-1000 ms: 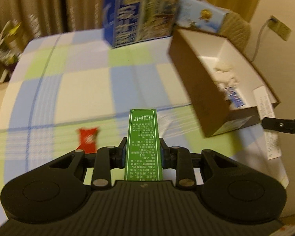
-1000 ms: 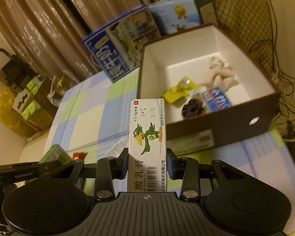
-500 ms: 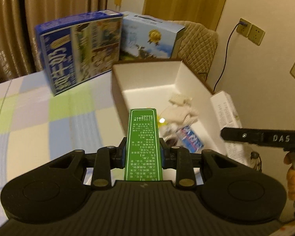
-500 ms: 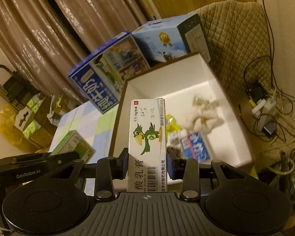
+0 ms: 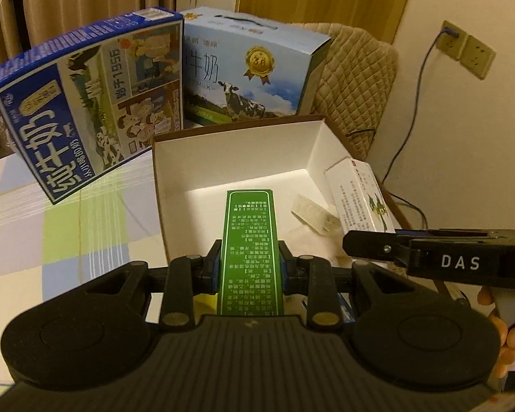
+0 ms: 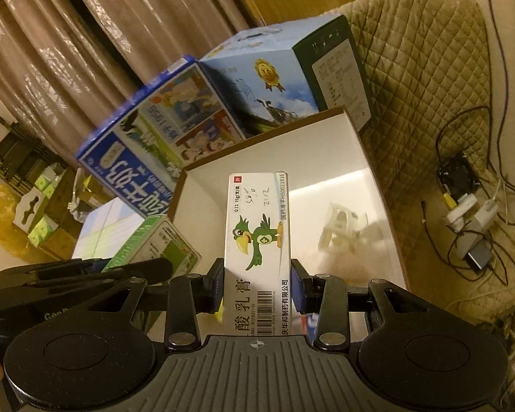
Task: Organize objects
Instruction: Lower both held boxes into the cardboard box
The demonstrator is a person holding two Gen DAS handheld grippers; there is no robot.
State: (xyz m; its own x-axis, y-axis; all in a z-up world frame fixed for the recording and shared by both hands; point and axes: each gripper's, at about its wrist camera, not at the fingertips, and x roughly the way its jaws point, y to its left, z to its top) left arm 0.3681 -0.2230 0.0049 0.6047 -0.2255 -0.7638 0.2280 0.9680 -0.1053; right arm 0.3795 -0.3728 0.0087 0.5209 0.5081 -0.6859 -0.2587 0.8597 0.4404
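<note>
Left gripper (image 5: 250, 267): jaws clamped on the sides of a green carton (image 5: 250, 250), long axis pointing forward, its far end now over the white interior of the open storage box (image 5: 235, 158). Right gripper (image 6: 256, 283): jaws closed on a white ointment carton (image 6: 257, 240) with a green parrot print, likewise projecting out over the same box; in the left view that carton shows at the box's right wall with the right gripper's black body just below it. Change over the last second: a second ago the left gripper sat low over the checked cloth on the surface (image 5: 51, 226), box off to the right and seen from its brown outside; both grippers have since swung in and risen, so each view now looks down into the box. Both cartons thus moved from beside the box to above its opening, neither released. Contents already in the box: a pale crumpled wrapper (image 5: 314, 213) toward the far right, other small items mostly hidden behind the jaws. Beyond the box, two milk cartons (image 5: 86, 103) stand against the curtain; a quilted chair back (image 5: 357, 75) lies to the right. Judgement: transport stage is essentially done; what remains is lowering and letting go, with the two grippers close together, so a clash between the cartons is the risk to watch.
</note>
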